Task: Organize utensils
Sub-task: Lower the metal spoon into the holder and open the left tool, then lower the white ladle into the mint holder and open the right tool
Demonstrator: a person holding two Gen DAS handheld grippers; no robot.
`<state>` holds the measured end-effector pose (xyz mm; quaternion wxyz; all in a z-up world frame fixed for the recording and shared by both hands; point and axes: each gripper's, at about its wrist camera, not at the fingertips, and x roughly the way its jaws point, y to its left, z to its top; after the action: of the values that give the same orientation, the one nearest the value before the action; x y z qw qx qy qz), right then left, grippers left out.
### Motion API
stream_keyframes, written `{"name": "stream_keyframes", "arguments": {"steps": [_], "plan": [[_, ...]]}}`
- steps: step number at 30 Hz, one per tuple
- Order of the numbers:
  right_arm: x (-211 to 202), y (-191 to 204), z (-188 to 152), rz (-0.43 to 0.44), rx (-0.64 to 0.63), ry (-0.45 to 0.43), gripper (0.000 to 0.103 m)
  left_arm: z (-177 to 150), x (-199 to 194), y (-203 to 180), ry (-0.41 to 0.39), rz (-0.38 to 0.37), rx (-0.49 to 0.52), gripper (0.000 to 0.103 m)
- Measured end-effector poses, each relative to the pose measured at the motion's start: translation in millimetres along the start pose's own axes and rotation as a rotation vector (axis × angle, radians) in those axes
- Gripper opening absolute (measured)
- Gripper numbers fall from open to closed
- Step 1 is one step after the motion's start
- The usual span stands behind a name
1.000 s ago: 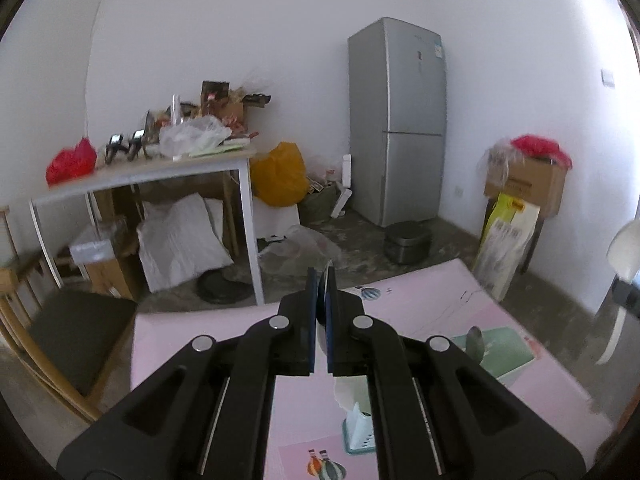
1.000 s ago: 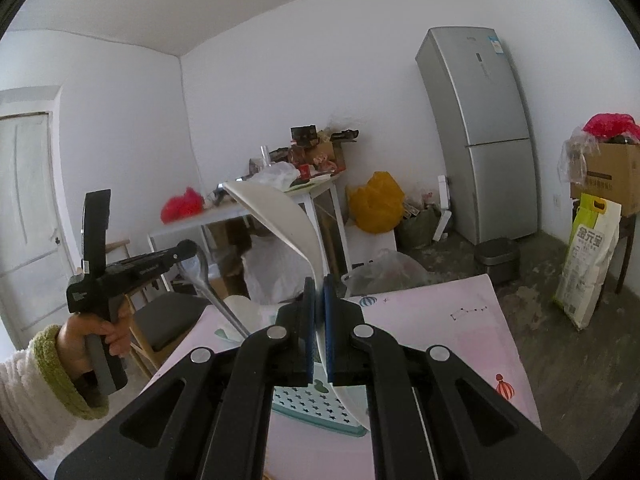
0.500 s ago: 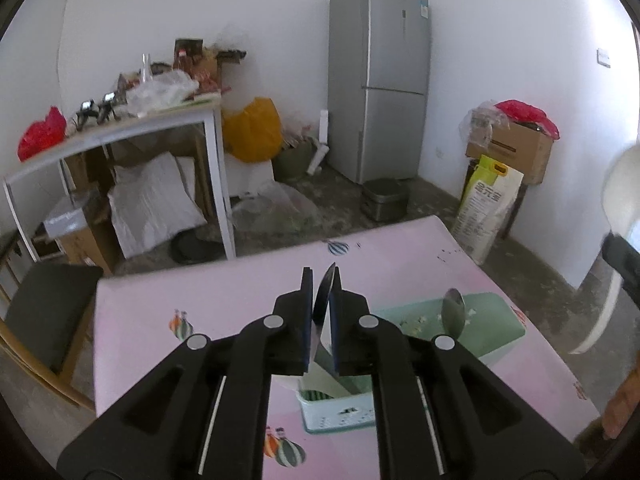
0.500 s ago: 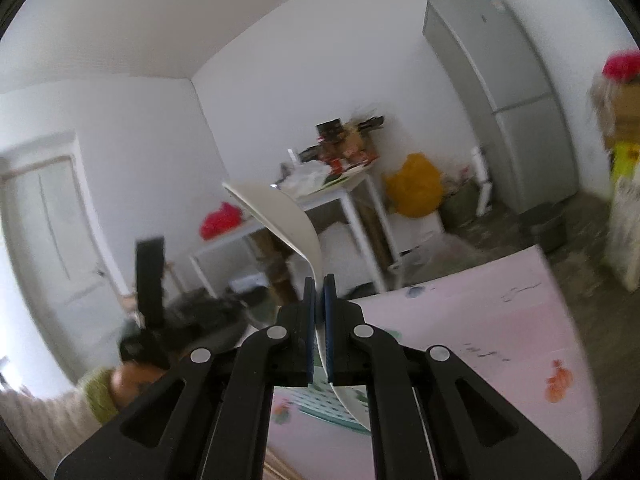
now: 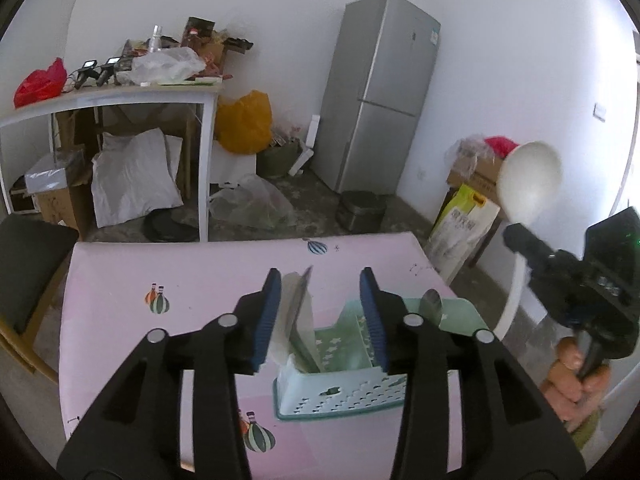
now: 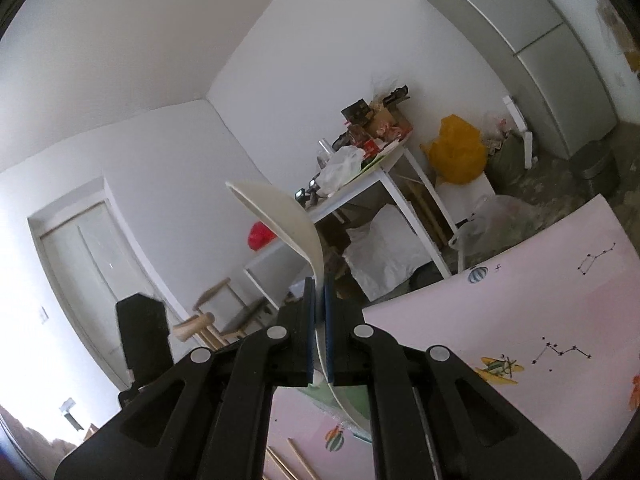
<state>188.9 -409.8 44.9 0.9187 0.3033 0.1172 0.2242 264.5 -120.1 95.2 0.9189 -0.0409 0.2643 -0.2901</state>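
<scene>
The left gripper (image 5: 322, 312) hangs over the green utensil basket (image 5: 456, 312) on the pink table (image 5: 180, 264), pointing down into it. Its jaws are opening; a flat knife-like utensil (image 5: 300, 308) stands between them, leaning close to the left pad and clear of the right one, its lower end inside a basket slot. Judged a release: the piece is being left upright in its compartment. A metal spoon (image 5: 431, 304) already stands at the basket's far wall.

The right gripper (image 6: 319, 340) is clenched on the handle of a white ladle (image 6: 280, 216), bowl raised above the pads and held off to the side of the basket, evidently waiting its turn. Chopsticks (image 6: 298, 460) lie on the table near its lower edge, still unsorted
</scene>
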Motion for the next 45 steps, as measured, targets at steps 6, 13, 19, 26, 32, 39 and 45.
{"name": "stream_keyframes", "arguments": {"steps": [6,13,19,26,32,39,45], "plan": [[11.6,-5.7,3.5,0.010,0.021,-0.007,0.005,-9.3,-26.4,4.8,-0.033,0.000,-0.021,0.049],[12.0,-4.2,2.6,0.014,0.022,-0.007,0.005,-27.8,-51.1,17.0,-0.038,0.021,-0.046,0.051],[22.7,-18.7,-5.0,-0.003,0.060,0.026,0.005,-44.1,-63.5,31.3,-0.025,0.041,-0.092,0.051],[28.4,-28.9,-9.3,0.035,0.113,0.019,0.005,-49.6,-71.1,40.4,-0.018,0.062,-0.103,0.051],[23.6,-36.4,-18.3,0.042,0.133,0.023,0.005,-54.6,-73.4,42.4,-0.014,0.069,-0.113,0.051],[27.3,-36.7,-0.7,0.090,0.156,-0.009,0.005,-56.7,-70.6,44.2,-0.009,0.063,-0.123,0.051],[43.6,-39.6,2.5,0.092,0.153,-0.001,0.005,-59.7,-72.0,49.7,-0.005,0.072,-0.131,0.051]]}}
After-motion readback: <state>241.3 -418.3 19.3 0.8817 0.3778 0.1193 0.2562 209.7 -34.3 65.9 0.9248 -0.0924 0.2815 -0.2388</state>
